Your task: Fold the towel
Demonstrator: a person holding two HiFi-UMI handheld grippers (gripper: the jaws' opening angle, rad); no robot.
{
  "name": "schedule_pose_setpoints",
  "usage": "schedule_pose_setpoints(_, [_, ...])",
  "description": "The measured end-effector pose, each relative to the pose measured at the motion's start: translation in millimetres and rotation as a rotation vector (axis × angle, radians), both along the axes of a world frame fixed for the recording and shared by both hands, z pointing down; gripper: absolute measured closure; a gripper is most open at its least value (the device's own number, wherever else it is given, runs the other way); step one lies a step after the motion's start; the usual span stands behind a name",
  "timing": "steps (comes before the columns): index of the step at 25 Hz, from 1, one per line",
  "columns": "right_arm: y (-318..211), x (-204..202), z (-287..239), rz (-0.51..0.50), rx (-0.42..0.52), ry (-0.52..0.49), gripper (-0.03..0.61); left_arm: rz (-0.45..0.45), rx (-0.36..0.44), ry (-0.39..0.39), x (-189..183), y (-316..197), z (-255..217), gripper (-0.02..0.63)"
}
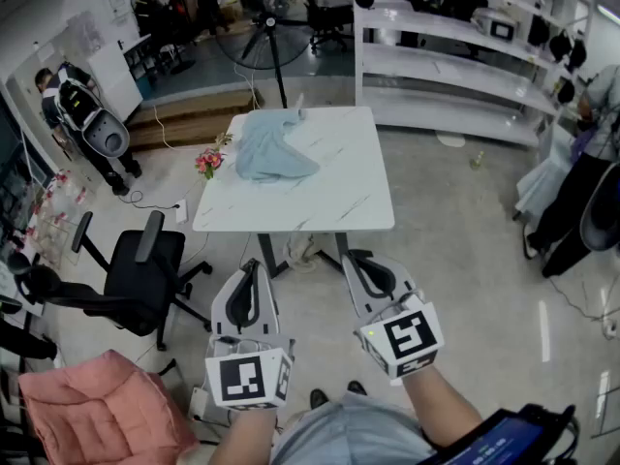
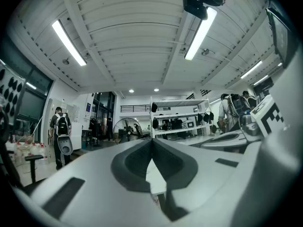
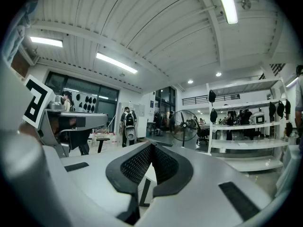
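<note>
A crumpled pale-blue towel [image 1: 271, 148] lies on the far left part of the white marbled desk [image 1: 334, 197], with pink flowers [image 1: 208, 161] just beside the desk's left edge. Nearer the camera, the left gripper [image 1: 254, 265] and right gripper [image 1: 348, 259] are held side by side below the desk's near edge, fingers closed together and empty. A black office chair [image 1: 145, 271] stands at left.

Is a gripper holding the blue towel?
No, the towel lies crumpled on the table, apart from the left gripper and right gripper, both shut on nothing.
</note>
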State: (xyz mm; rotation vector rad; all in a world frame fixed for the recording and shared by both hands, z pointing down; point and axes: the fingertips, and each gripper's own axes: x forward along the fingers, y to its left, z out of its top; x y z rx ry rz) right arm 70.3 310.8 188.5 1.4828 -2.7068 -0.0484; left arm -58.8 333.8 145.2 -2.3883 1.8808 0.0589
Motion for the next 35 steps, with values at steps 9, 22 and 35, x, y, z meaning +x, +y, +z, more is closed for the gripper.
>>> schedule_pose_setpoints(9, [2.3,14.7,10.9,-0.033,0.003,0.001,0.566,-0.012,-0.013,-0.011,16.4,2.8,11.7,0.606])
schedule_pose_setpoints(22, [-24.9,26.4,28.1,-0.107,-0.022,-0.02,0.549,-0.1,-0.068,0.004,20.3,-12.6,34.9,0.606])
schedule_pose_setpoints(35, [-142.9,-24.7,53.2,-0.166,-0.057,0.016,0.377,-0.128,-0.101,0.024,-35.2,-129.0,65.8,0.606])
